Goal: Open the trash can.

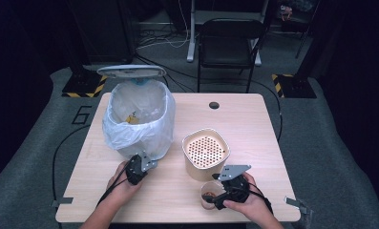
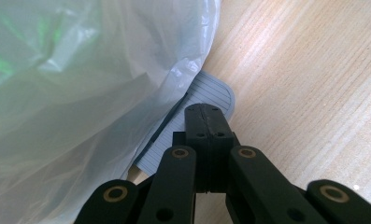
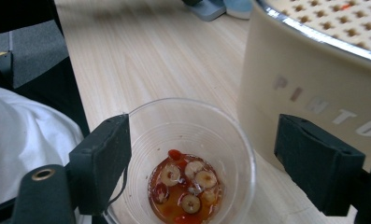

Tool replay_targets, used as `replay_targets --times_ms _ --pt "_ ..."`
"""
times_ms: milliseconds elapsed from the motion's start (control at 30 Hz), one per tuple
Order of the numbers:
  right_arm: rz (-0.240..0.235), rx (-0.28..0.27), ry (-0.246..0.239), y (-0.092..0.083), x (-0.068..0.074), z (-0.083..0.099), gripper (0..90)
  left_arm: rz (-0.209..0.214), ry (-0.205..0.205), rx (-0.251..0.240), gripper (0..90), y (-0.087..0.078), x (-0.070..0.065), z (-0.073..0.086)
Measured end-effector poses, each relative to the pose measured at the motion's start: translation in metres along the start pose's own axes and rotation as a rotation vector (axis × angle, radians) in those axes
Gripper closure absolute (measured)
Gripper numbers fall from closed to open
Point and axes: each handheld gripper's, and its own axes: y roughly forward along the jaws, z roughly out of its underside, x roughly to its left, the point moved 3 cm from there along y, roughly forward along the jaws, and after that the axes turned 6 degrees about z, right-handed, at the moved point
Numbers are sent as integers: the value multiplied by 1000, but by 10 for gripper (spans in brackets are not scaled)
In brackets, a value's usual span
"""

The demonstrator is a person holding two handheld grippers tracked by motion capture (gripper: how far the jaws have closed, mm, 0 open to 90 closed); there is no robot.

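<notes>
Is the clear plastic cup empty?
No, the cup holds reddish liquid with small round slices at the bottom.

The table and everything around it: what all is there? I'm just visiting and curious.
Table: one, pale wood, centre.
Pedal bin: one, lined with a clear plastic bag, lid raised, table's left half.
Bin pedal: one, grey ribbed, under the left gripper's tip.
Beige container: one, perforated top, right of the bin.
Clear cup: one, holding reddish liquid with round slices, beside the container.
Folding chair: one, black, behind the table.
Left gripper: black, jaws shut, on the pedal.
Right gripper: black, jaws open around the cup.
Hands: two, at the near edge.
</notes>
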Motion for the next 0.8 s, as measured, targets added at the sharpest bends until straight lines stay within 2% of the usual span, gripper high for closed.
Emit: replay_targets --times_ms 133,233,333,367,433,533,567,600,667,800 --pt "9 -15 16 -5 -2 -3 198 1 -1 1 900 0 0 0" --pt "-13 -44 19 -13 2 -8 182 3 -3 3 900 0 0 0" --pt "-28 -38 8 -13 5 -8 166 0 0 -1 900 0 0 0" --pt "-31 -6 -6 -10 10 -6 159 1 1 -2 900 0 0 0" --pt "-23 20 -31 -4 11 -2 156 -1 1 -2 900 0 0 0" --pt "-18 50 -40 4 13 3 156 -1 1 -2 900 0 0 0" --pt "-16 56 -41 6 14 4 157 -1 0 0 900 0 0 0" --pt "-17 61 -62 8 13 5 163 3 -3 3 900 0 0 0" --pt "-9 64 -58 9 12 5 194 3 -3 2 900 0 0 0" --pt "5 66 -55 8 10 5 202 -2 2 0 900 0 0 0"
